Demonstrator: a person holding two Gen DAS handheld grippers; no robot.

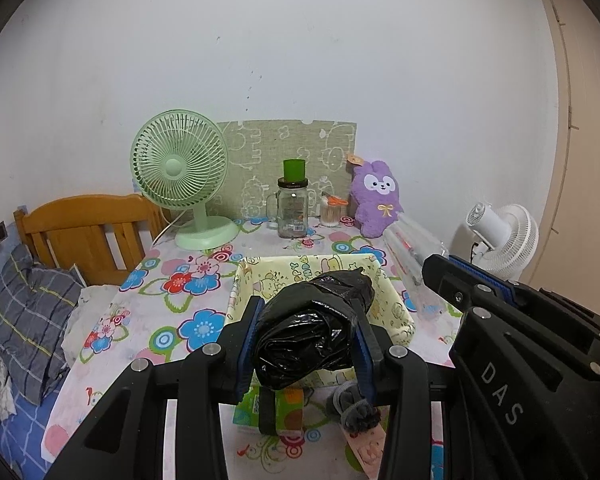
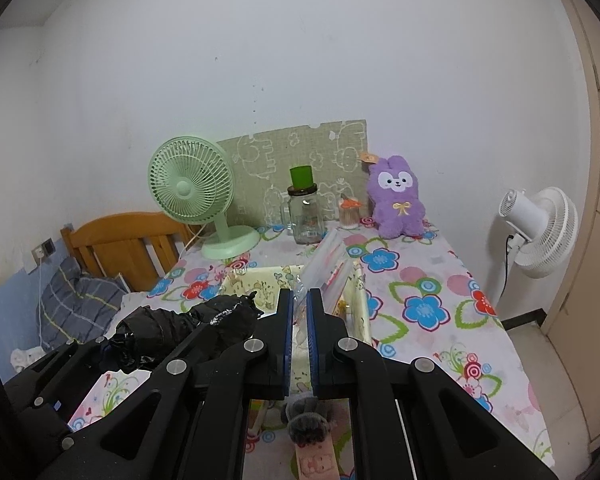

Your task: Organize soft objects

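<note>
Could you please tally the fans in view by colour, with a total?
Green desk fan standing on the floral tablecloth: 1
White fan beside the table: 1
Total: 2

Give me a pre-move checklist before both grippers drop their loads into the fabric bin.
1. Left gripper clamped on black plastic bundle: ok.
2. Right gripper shut on clear plastic bag: ok.
3. Fabric bin under the bundle, opening up: ok.
4. Bin interior free of other items: cannot tell, loads block the view.
5. Grey sock and tissue pack near the bin's front stay clear of the drop: ok.
6. Glass jar behind the bin, apart from it: ok.
</note>
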